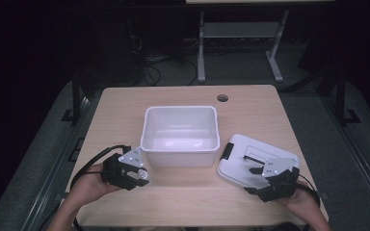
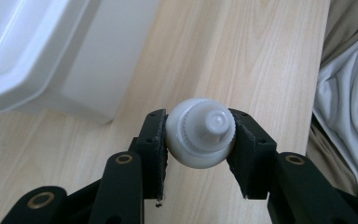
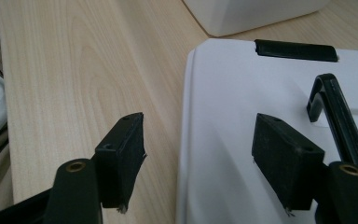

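Note:
My left gripper (image 2: 199,135) is shut on a small white bottle (image 2: 200,134) with a ribbed screw cap, held above the wooden table (image 1: 183,192). In the high view this left gripper (image 1: 137,175) hangs by the front left corner of the white bin (image 1: 180,132), with the bottle (image 1: 142,174) at its tip. My right gripper (image 3: 198,149) stands open, its jaws either side of the left edge of a white lid (image 3: 270,102) that has a black handle (image 3: 333,107). In the high view the right gripper (image 1: 257,178) sits over the lid (image 1: 250,159).
The white bin is open and looks bare inside. A black latch (image 3: 296,50) sits on the lid's far edge. A round cable hole (image 1: 222,98) is near the table's far edge. Light cloth (image 2: 349,116) lies beyond the table edge in the left gripper view.

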Demonstrator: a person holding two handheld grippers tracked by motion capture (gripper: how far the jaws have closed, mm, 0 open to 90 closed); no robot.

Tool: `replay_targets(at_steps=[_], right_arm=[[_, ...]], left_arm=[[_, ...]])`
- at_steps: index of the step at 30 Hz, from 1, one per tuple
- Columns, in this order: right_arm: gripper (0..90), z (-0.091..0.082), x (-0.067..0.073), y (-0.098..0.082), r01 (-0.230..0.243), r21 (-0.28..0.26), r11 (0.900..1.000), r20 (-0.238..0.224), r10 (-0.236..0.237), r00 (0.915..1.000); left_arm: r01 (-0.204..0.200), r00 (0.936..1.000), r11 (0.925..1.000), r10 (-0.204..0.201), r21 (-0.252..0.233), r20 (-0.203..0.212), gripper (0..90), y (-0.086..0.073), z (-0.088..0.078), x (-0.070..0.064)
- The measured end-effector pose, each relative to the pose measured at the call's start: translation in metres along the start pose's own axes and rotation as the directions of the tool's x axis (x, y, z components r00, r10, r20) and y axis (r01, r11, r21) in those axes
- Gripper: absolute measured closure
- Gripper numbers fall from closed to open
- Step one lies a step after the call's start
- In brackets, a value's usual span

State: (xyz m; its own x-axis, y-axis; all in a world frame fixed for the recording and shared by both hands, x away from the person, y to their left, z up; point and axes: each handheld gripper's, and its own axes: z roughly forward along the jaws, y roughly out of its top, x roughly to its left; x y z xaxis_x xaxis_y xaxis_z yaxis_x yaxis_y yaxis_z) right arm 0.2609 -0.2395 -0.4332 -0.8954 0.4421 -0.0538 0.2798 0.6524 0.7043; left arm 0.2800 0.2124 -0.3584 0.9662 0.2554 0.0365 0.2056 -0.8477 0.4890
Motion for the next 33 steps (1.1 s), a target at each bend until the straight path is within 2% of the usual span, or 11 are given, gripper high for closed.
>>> replay_targets(at_steps=[16,33], right_arm=[[33.4,-0.002,-0.001,0.000,0.000,-0.013,1.000,-0.002,0.000,1.0000],[33.1,-0.004,-0.001,0.000,-0.012,-0.020,1.000,0.003,0.012,0.9999]], left_arm=[[-0.023,0.9996,0.9996,0.023,-0.019,-0.016,59.3,0.020,-0.020,0.006],[-0.021,0.9994,0.9991,0.020,-0.037,-0.028,59.3,0.041,-0.044,0.029]])
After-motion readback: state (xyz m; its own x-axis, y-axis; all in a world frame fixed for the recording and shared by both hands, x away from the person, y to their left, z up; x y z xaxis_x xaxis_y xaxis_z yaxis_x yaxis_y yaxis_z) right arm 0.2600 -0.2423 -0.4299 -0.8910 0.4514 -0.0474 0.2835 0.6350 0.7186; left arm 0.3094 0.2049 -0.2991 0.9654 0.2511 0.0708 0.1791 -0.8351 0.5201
